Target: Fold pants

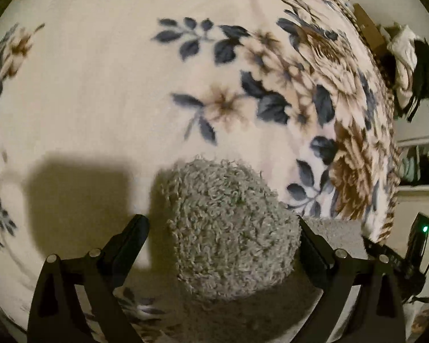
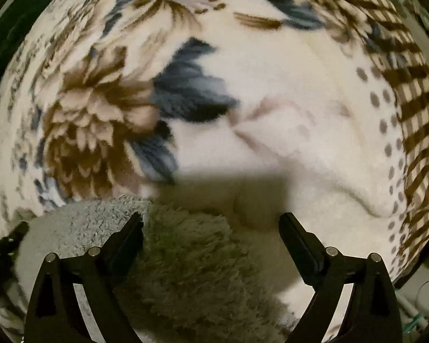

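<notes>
Grey fleece pants [image 1: 231, 228], soft and light, bunch low-centre of frame; take hems. Left claw [image 1: 223, 240] and right claw [image 2: 211, 240] gape wide.

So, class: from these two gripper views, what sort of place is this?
Probably a bedroom at home: a floral fleece blanket covers a soft, bed-like surface, fluffy grey pants lie on it, and clothes are heaped beyond its edge.
</notes>
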Demonstrator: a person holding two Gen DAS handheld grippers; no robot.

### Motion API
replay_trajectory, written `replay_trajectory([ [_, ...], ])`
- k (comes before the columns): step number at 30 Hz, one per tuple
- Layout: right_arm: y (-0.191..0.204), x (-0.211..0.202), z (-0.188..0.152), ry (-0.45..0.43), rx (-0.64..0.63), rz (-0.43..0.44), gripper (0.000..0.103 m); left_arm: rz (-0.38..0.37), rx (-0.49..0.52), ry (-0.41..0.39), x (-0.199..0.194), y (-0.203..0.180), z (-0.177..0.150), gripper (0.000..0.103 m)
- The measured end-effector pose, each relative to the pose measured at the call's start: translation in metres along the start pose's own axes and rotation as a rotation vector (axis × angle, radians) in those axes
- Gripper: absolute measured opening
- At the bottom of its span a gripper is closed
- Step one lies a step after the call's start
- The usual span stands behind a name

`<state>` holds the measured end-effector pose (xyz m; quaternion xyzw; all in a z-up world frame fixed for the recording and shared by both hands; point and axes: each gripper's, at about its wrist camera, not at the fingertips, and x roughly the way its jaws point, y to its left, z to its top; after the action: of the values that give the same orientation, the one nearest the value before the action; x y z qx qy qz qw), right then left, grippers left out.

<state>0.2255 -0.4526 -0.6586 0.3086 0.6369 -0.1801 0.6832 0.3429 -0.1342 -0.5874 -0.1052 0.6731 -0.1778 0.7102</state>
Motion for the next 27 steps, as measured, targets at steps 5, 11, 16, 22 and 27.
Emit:
replay_trajectory([
  [5,-0.043,-0.054,-0.025,-0.072,0.150,0.235,0.096,-0.093,0.025,-0.162,-0.052,-0.008,-0.021,0.100],
  [11,-0.110,-0.060,-0.121,-0.003,0.412,0.474,0.098,-0.179,-0.041,-0.133,-0.072,0.008,-0.060,0.103],
  [16,-0.104,0.004,-0.182,0.107,0.460,0.616,0.098,-0.260,-0.160,-0.058,-0.058,0.034,-0.095,0.103],
  [22,-0.065,0.073,-0.199,0.121,0.490,0.855,0.098,-0.332,-0.147,0.004,-0.036,0.033,-0.112,0.103],
  [27,-0.048,0.096,-0.191,0.081,0.574,0.956,0.101,-0.331,-0.105,0.056,-0.019,0.024,-0.109,0.103],
])
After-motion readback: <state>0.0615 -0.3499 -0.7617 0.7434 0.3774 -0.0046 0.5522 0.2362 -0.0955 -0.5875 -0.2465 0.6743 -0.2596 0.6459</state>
